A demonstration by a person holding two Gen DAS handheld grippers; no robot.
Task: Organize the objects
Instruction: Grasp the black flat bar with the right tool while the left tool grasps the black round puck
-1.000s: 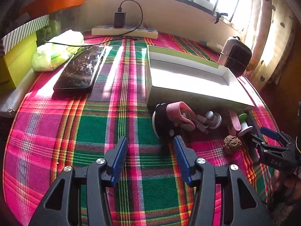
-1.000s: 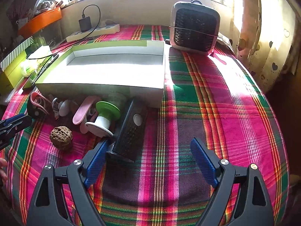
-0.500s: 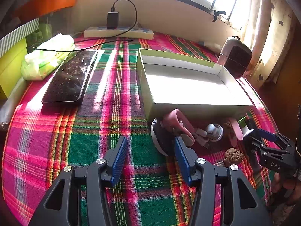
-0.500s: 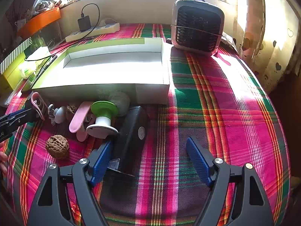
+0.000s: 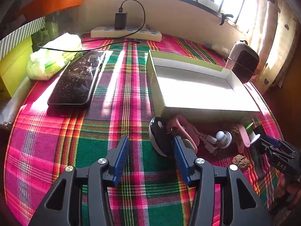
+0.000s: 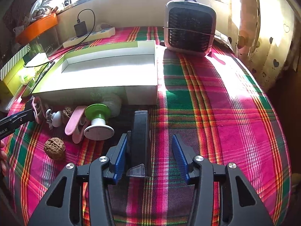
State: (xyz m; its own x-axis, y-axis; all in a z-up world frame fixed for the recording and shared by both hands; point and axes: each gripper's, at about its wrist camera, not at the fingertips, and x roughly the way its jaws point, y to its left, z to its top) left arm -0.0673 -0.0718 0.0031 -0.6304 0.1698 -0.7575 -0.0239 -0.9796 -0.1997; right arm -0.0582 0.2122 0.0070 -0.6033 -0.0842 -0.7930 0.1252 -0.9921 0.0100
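An open white box [image 5: 197, 94] [image 6: 105, 71] stands on the plaid cloth, with small items in a row along its near wall. A round black-and-white gadget [image 5: 157, 139] with a pink loop lies between the blue pads of my left gripper [image 5: 151, 150], close to the right pad; the jaws are closing and do not press on it. My right gripper [image 6: 149, 150] is closing around a black oblong device [image 6: 140, 141]. The left pad touches the device, while the right pad stands apart. A walnut [image 6: 54, 148], a green-and-white spool [image 6: 97, 120] and a pink clip [image 6: 74, 120] lie between the grippers.
A dark phone [image 5: 77, 79], a tissue pack [image 5: 54, 58] and a yellow-green box [image 5: 13, 62] sit at the left. A power strip [image 5: 126, 33] with a charger lines the back wall. A small fan [image 6: 190, 30] stands behind the white box, near a curtain [image 6: 263, 37].
My left gripper moved forward until the round gadget came between its pads. My right gripper slid left around the black device and its jaws narrowed.
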